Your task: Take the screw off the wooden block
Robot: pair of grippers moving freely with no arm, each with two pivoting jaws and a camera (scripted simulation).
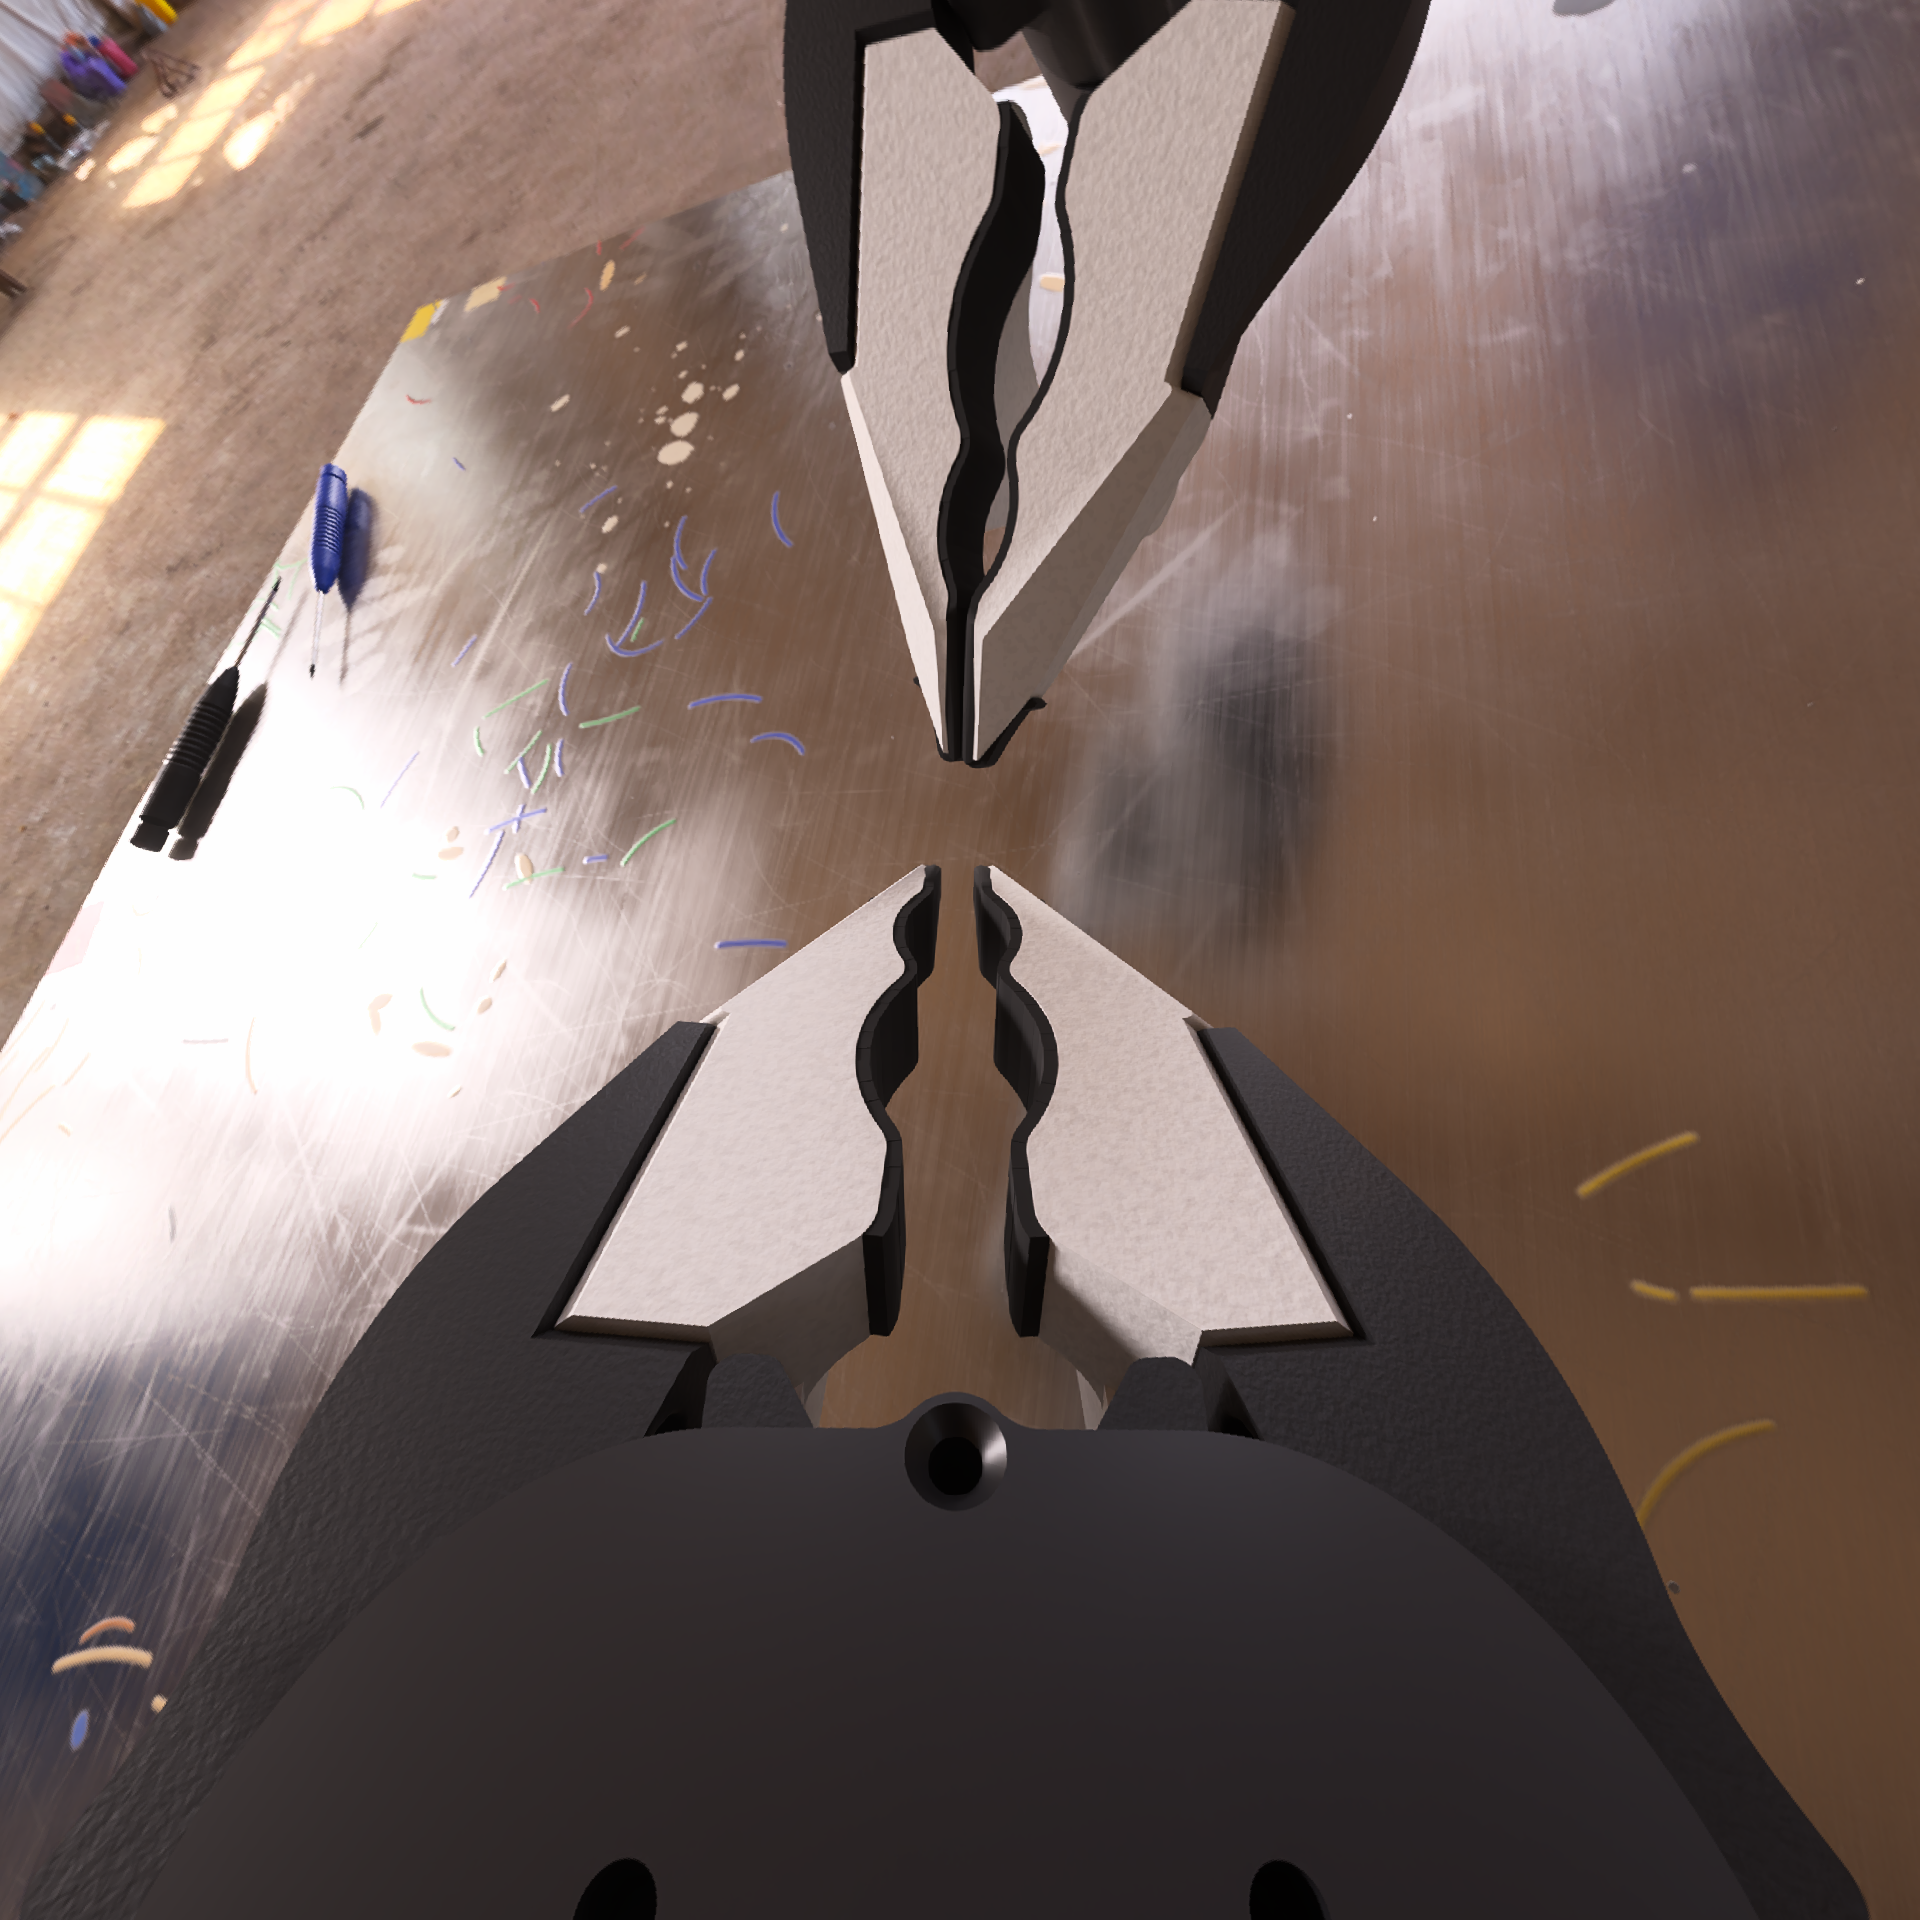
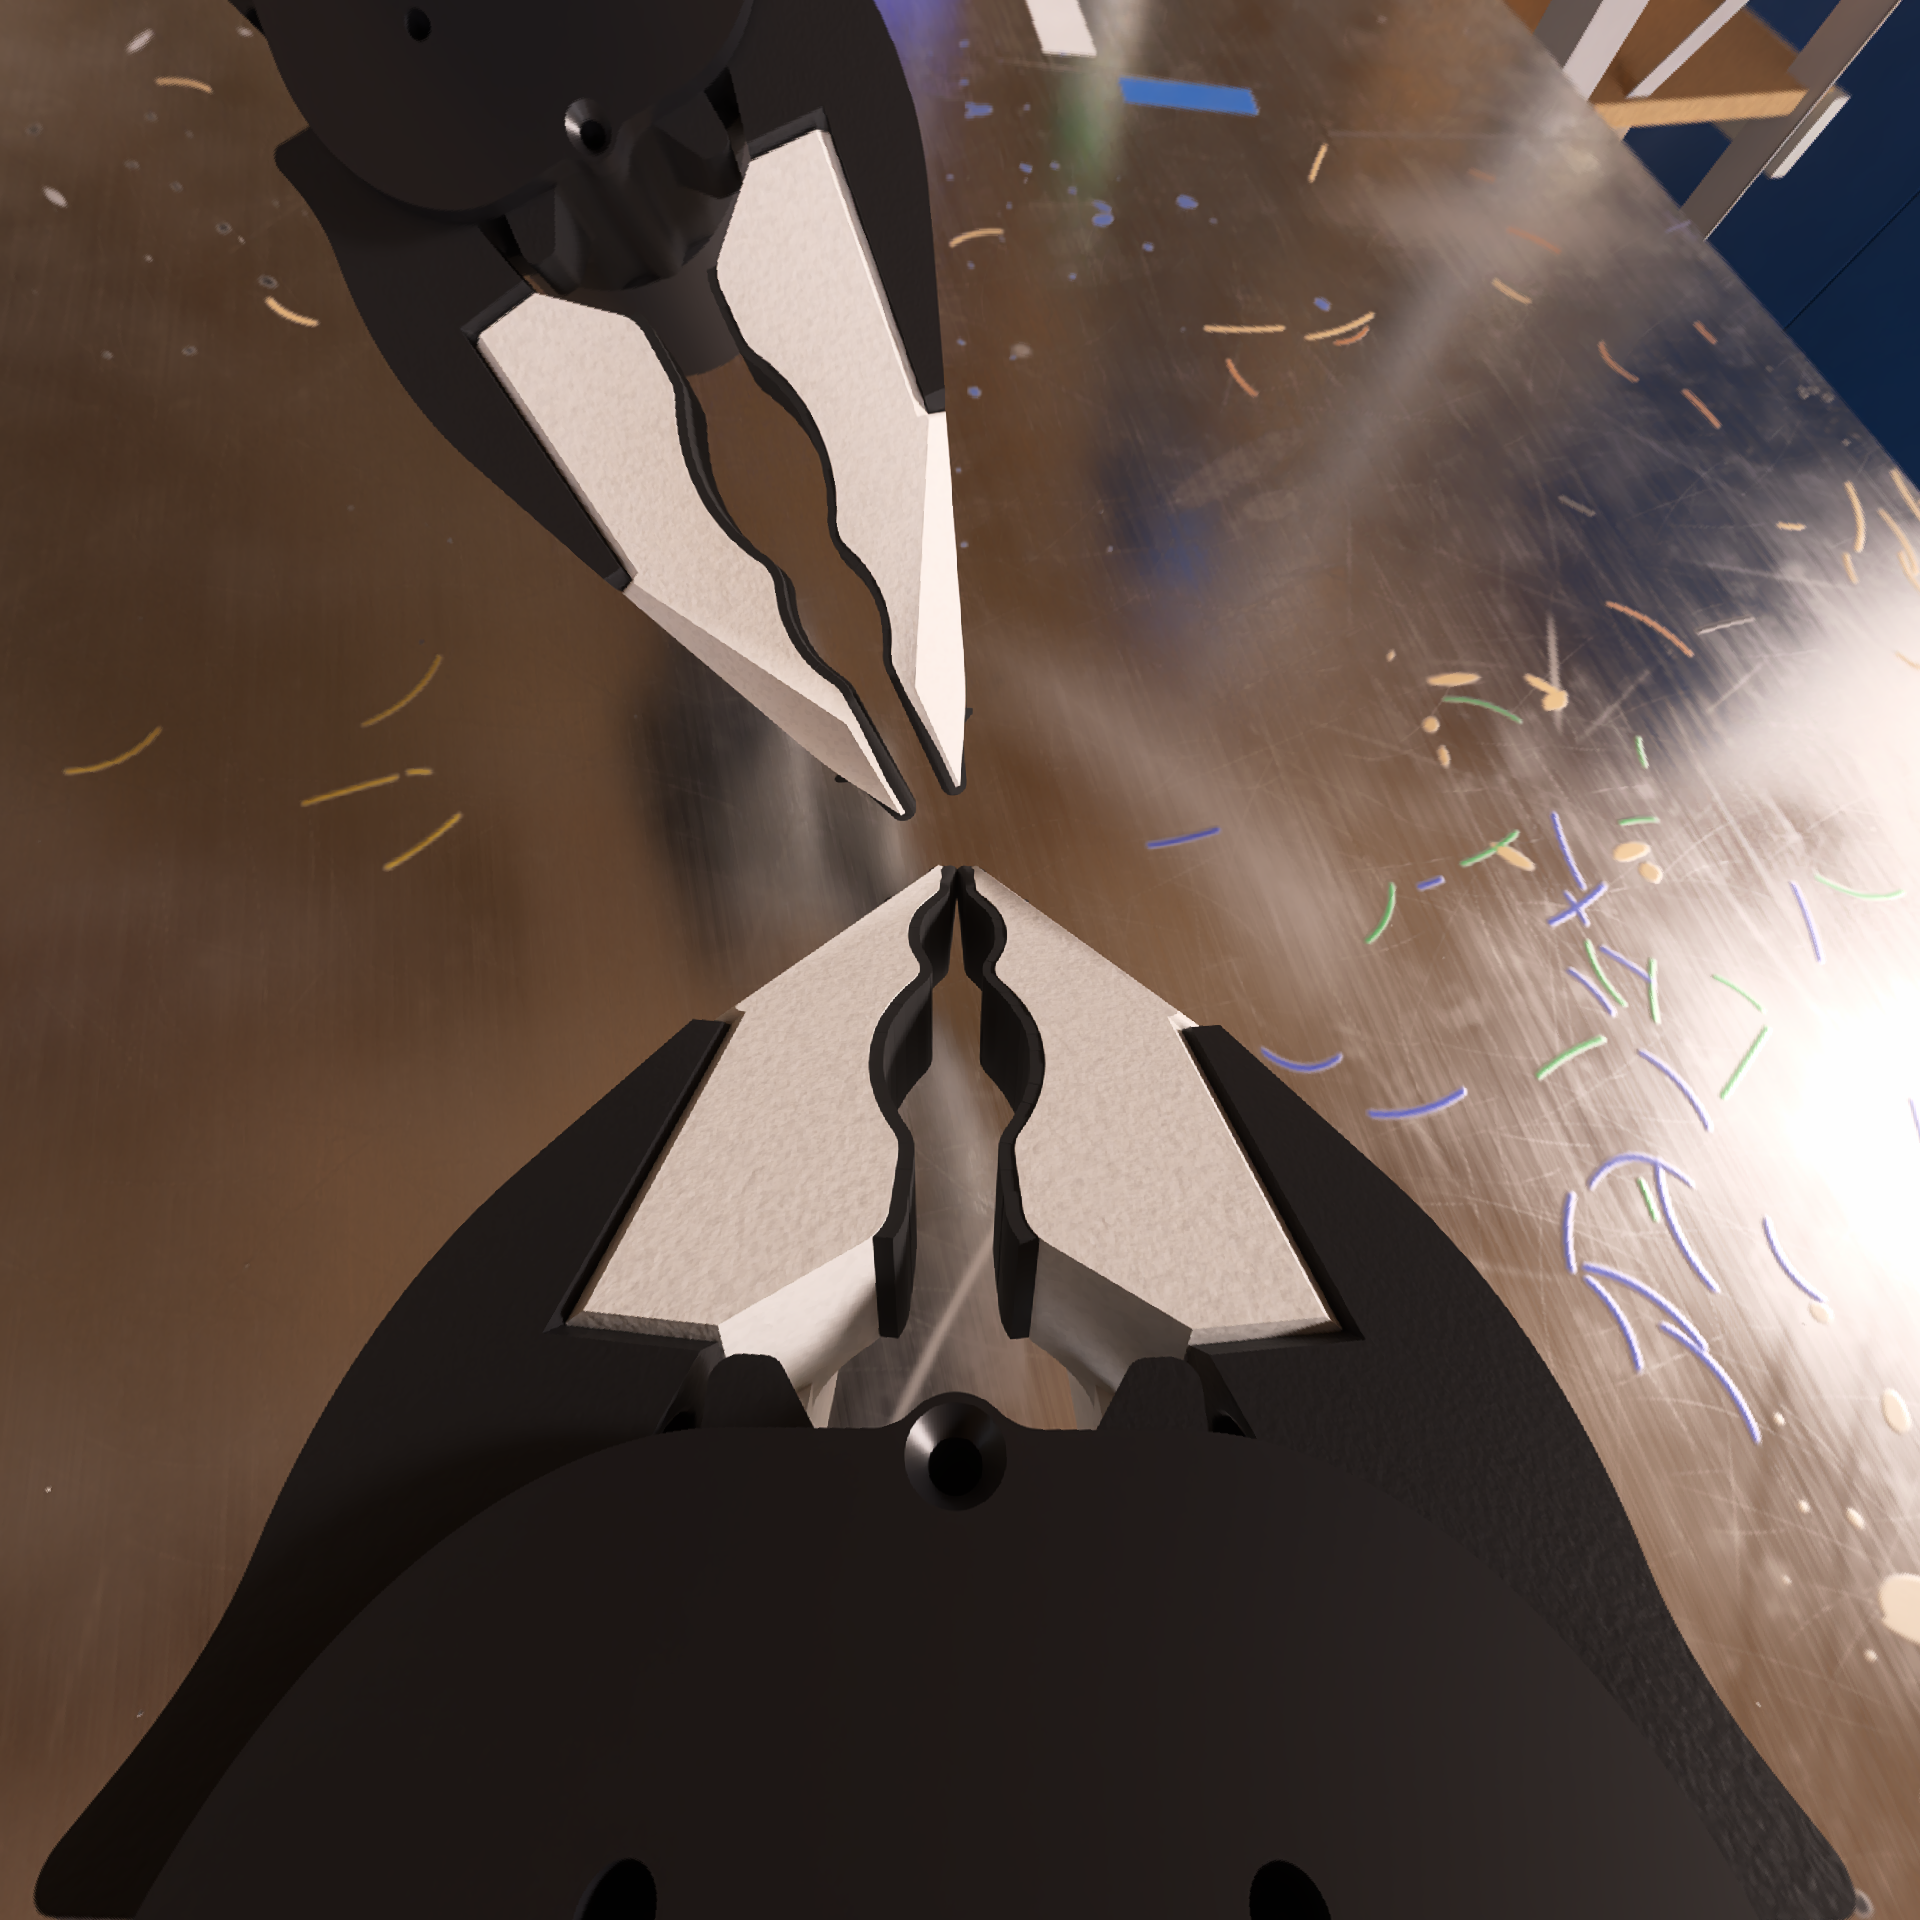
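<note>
No wooden block and no screw shows in either view. My left gripper (image 1: 957,871) hangs over a scratched metal table (image 1: 1455,727), its jaws a narrow crack apart with nothing between them. My right gripper (image 2: 956,871) is shut and empty, its tips touching. The two grippers point at each other, tip to tip, a short gap apart. The right gripper (image 1: 961,753) shows at the top of the left wrist view. The left gripper (image 2: 928,798) shows at the upper left of the right wrist view.
A blue screwdriver (image 1: 329,520) and a black screwdriver (image 1: 197,748) lie near the table's far left edge. Coloured shavings litter the table (image 2: 1621,1039). A brown floor (image 1: 312,260) lies beyond the edge. A wooden frame (image 2: 1704,104) stands past the far right corner.
</note>
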